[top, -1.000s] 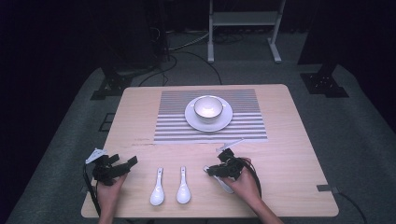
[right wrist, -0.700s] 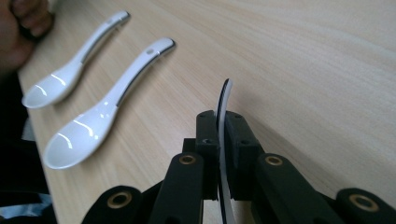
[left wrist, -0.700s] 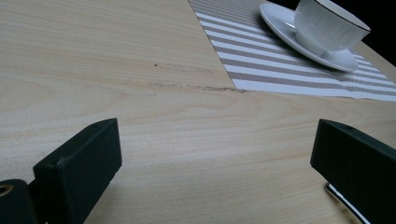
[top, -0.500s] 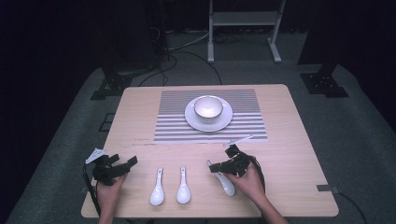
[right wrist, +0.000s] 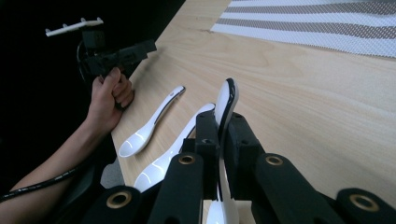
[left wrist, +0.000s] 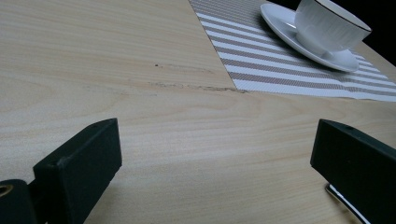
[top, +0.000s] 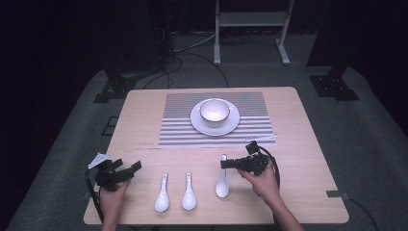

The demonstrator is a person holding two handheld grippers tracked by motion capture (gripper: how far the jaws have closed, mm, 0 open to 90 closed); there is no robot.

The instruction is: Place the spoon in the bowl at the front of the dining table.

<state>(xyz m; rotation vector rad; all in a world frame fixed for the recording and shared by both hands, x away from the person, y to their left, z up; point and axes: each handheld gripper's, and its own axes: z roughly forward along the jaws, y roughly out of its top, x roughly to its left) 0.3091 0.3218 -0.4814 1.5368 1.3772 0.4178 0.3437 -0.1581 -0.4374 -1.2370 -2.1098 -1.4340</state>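
While the right gripper has its fingers clamped on a white spoon near the worktop's front edge, the lifting step looks underway; next, carry it toward the bowl. Left gripper gapes empty.

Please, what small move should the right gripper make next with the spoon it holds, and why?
Probably carry it forward toward the bowl. The right gripper is shut on the spoon by its handle, the bowl sits empty on its saucer beyond, and the way over the striped mat looks free.
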